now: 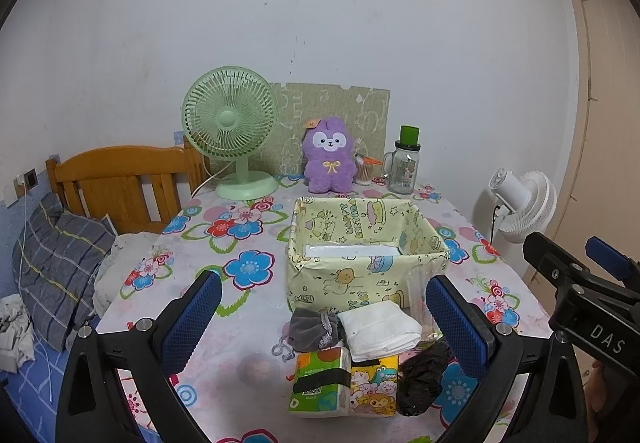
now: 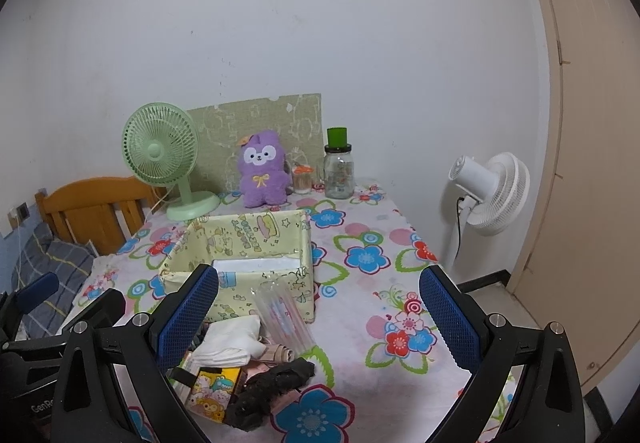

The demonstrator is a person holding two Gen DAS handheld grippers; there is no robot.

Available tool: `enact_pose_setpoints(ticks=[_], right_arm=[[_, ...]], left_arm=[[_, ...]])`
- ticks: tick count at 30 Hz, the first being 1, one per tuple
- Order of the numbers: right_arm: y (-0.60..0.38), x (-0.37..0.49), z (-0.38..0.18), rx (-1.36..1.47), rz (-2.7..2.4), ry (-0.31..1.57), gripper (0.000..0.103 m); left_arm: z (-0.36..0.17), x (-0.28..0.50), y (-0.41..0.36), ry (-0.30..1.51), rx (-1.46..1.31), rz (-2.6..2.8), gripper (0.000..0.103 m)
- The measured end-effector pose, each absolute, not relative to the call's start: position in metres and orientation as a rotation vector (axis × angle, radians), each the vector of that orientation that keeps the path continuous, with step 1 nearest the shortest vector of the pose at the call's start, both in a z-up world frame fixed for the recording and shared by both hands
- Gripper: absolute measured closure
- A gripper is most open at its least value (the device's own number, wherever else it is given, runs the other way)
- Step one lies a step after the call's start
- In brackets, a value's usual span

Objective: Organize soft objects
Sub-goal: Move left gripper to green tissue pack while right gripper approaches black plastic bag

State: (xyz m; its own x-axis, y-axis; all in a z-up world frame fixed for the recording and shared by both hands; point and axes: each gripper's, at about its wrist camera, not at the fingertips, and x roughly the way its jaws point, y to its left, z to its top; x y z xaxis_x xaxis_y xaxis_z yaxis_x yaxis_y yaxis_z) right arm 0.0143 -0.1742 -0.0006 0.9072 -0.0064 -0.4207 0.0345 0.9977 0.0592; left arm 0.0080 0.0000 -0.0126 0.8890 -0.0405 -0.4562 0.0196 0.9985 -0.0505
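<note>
A pile of soft things lies at the table's near edge: a grey drawstring pouch (image 1: 314, 329), a folded white cloth (image 1: 378, 329), two tissue packs (image 1: 344, 383) and a crumpled black bag (image 1: 420, 375). Behind them stands an open yellow cartoon-print box (image 1: 366, 247), empty but for its white floor. My left gripper (image 1: 324, 319) is open, its fingers on either side of the pile, above it. My right gripper (image 2: 320, 315) is open and empty, right of the pile (image 2: 240, 363). A clear plastic pack (image 2: 286, 317) leans on the box (image 2: 240, 255).
At the back of the flowered table (image 1: 248, 343) stand a green fan (image 1: 232, 131), a purple plush (image 1: 330, 155), a cotton-swab jar (image 1: 366, 171) and a glass jar with green lid (image 1: 404, 163). A bed with pillow (image 1: 60, 255) is left, a white floor fan (image 2: 488, 195) right.
</note>
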Motion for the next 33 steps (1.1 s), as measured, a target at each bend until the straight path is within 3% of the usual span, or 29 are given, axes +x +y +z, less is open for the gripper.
enact_pose_setpoints(ticks=[33], right_arm=[[-0.157,0.048,-0.073,0.066,0.012,0.600,0.001]], left_arm=[[-0.085,0.035,-0.007,0.649,-0.024,-0.088,0.002]])
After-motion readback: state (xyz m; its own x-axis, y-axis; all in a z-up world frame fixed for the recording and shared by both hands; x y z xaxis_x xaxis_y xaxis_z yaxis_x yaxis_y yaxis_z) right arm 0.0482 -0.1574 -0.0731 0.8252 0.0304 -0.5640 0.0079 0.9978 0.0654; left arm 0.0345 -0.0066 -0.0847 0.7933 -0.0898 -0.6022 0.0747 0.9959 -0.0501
